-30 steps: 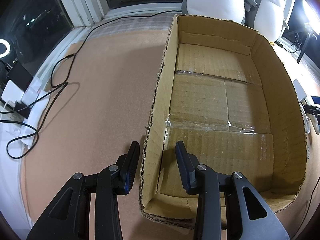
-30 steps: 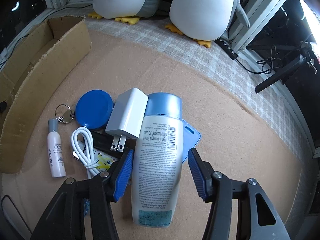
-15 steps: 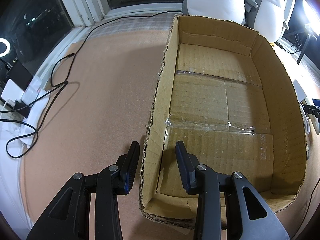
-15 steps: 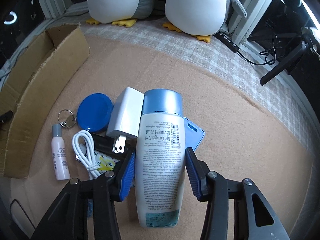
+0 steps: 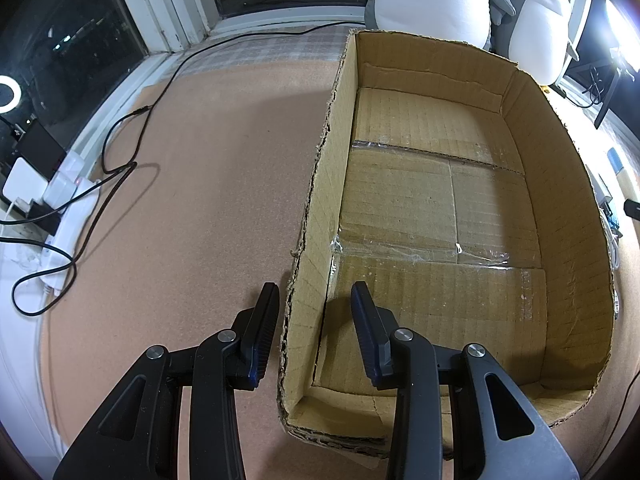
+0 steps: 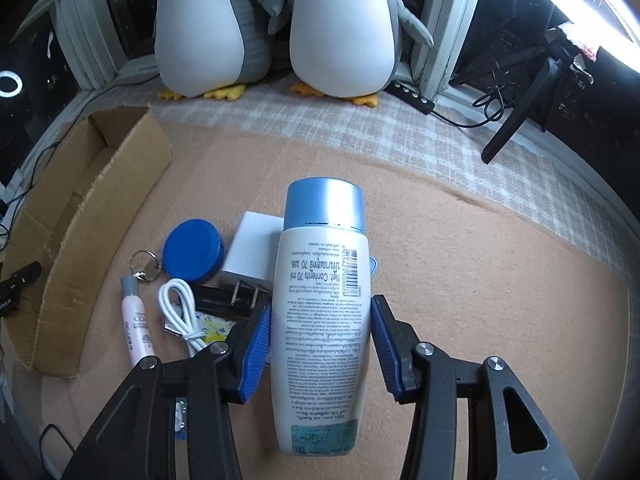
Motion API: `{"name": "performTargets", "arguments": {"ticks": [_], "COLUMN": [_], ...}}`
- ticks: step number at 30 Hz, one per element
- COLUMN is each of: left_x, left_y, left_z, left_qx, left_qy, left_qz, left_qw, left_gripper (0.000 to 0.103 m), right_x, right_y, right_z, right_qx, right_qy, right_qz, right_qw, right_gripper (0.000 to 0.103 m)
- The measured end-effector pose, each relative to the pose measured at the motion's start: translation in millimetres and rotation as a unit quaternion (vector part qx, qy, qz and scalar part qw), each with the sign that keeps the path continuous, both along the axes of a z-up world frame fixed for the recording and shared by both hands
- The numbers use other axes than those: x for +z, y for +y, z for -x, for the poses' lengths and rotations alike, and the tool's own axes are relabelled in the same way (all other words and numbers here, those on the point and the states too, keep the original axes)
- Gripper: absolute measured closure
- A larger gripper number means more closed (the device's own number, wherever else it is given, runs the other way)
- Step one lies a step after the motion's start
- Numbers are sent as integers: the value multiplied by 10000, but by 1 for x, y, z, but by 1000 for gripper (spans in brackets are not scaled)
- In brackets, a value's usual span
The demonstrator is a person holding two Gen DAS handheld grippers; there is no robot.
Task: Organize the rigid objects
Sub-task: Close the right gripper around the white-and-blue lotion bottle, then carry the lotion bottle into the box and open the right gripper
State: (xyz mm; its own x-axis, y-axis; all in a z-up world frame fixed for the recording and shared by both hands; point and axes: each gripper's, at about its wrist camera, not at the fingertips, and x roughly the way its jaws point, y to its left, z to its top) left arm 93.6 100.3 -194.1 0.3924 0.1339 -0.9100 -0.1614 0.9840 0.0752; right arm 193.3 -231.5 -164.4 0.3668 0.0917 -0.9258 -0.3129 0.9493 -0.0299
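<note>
Now our right tongs [image 6: 320, 340] clamp the lotion bottle [image 6: 320, 304]; our left tongs [image 5: 316, 320] sit apart, straddling the cardboard box [image 5: 320, 184] wall.

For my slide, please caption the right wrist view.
Right tool grips the white lotion bottle with blue cap above the scattered small items, open cardboard box at left.

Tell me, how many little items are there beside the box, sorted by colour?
White: 4 – lotion bottle, charger plug, coiled cable, small tube
Blue: 2 – round lid, flat tag behind the bottle
Silver: 1 – key ring
Black: 1 – flat bar
Yellow-patterned: 1 – packet
Total: 9
</note>
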Motion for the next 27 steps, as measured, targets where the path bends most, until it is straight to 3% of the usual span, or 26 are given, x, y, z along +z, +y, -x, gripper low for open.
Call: {"name": "performTargets", "arguments": {"ticks": [5,14,19,27], "left_x": [0,0,0,0], "left_y": [0,2,2,1], "left_z": [0,0,0,0], "left_qx": [-11,-1,-18,-28], "left_qy": [-1,-13,-21,-33], "left_qz": [-10,56,41,26], "left_qw": [10000,10000,10000,10000], "left_gripper": [67,67,67,67], "right_x": [25,63,63,37], "right_y": [19,99,154,215], "right_z": [4,14,22,29], "right_qx": [221,941,1382,1697], "right_qy": [-196,-363,-274,69], "right_qz": [-189,-652,-784,-811], "right_qw": [9994,9928,9869,9821], "right_gripper": [59,59,59,59]}}
